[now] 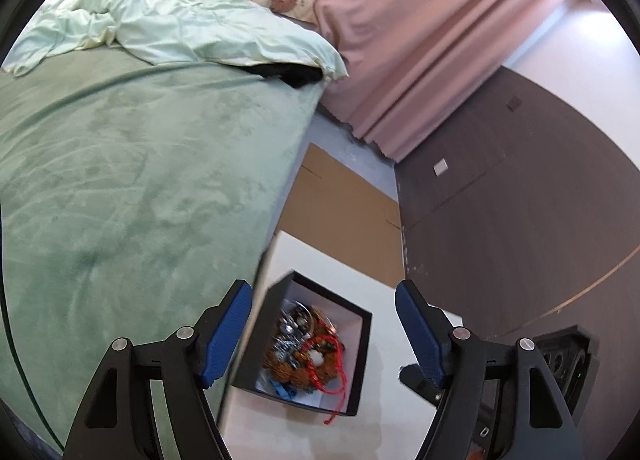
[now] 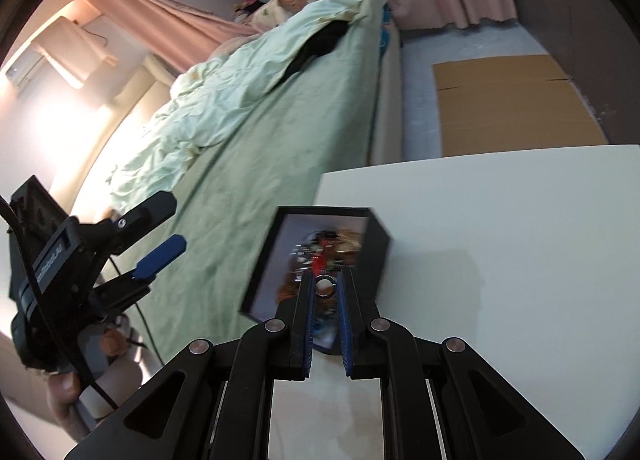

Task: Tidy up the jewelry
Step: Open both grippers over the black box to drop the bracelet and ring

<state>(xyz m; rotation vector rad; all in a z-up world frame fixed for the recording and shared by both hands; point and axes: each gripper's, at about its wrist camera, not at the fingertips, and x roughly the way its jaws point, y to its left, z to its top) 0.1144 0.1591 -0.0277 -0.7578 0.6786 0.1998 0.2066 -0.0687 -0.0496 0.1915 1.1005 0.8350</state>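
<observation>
A black box (image 1: 362, 356) with a white inside sits at the white table's left edge. It holds a heap of jewelry (image 1: 308, 352): brown beads, a red cord, silver pieces. My left gripper (image 1: 324, 316) is open and empty, held above the box. In the right wrist view the box (image 2: 376, 252) is blurred. My right gripper (image 2: 324, 286) is shut on a metal ring (image 2: 323, 286), held just over the box. The left gripper (image 2: 160, 227) shows there at the left, open, over the bed's edge.
A bed with a green sheet (image 1: 120, 199) and pale duvet (image 1: 180, 19) lies left of the white table (image 2: 500, 260). A flat cardboard sheet (image 2: 512, 103) lies on the floor beyond the table. Pink curtains (image 1: 420, 39) and a dark wall (image 1: 520, 199) stand at the right.
</observation>
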